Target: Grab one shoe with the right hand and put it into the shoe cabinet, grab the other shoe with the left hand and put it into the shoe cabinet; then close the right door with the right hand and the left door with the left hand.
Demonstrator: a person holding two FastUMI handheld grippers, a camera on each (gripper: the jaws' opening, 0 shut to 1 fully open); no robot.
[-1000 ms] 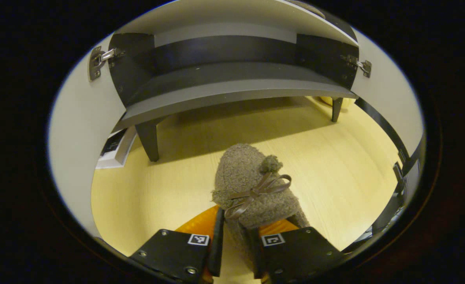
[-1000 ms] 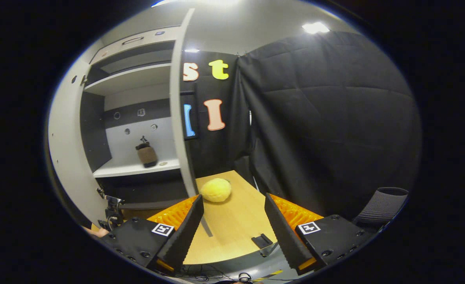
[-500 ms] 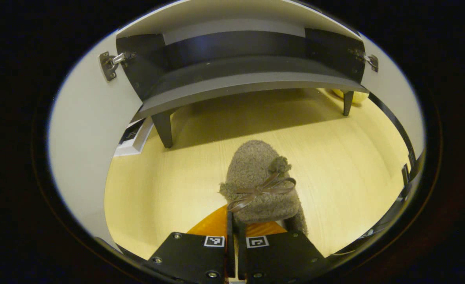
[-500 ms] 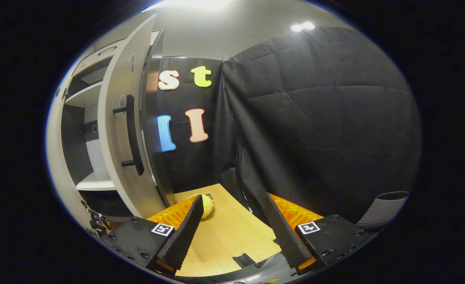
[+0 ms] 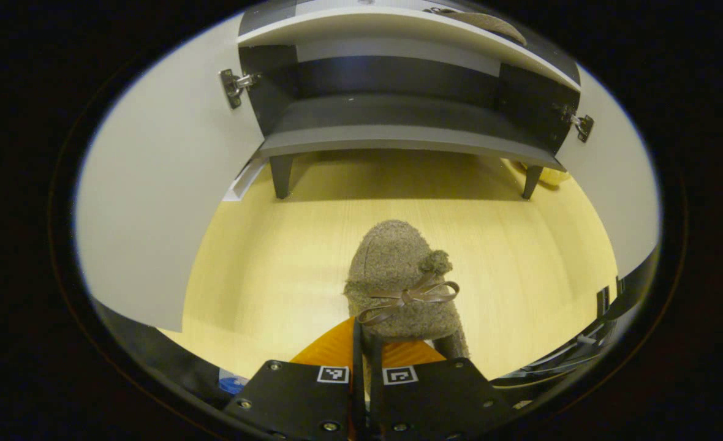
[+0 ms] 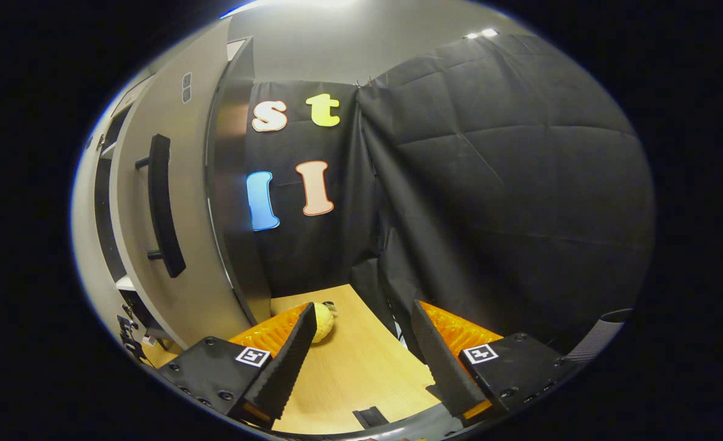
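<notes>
A brown fuzzy shoe (image 5: 398, 275) with a ribbon bow sits right in front of my left gripper (image 5: 365, 352), toe pointing away over the wooden floor (image 5: 263, 275). The left gripper is shut on the shoe's back rim. Ahead stands the shoe cabinet (image 5: 398, 131) with both doors open: the left door (image 5: 153, 202) and the right door (image 5: 609, 184). The other shoe (image 5: 490, 23) lies on a white shelf at the top edge. In the right gripper view, my right gripper (image 6: 361, 361) is open and holds nothing, beside the right door's outer face (image 6: 196, 245) and its black handle (image 6: 160, 205).
The cabinet stands on short dark legs (image 5: 280, 174) with a gap beneath. A yellow plush thing (image 6: 321, 321) lies on the floor by the cabinet's right side. The booth's black cloth wall (image 6: 496, 202) hangs close on the right. A white box edge (image 5: 242, 180) lies behind the left door.
My left gripper closed from open onto the shoe's back rim, then drew back from the cabinet with it. My right gripper swung right, from the cabinet's inside to the right door's outer face.
</notes>
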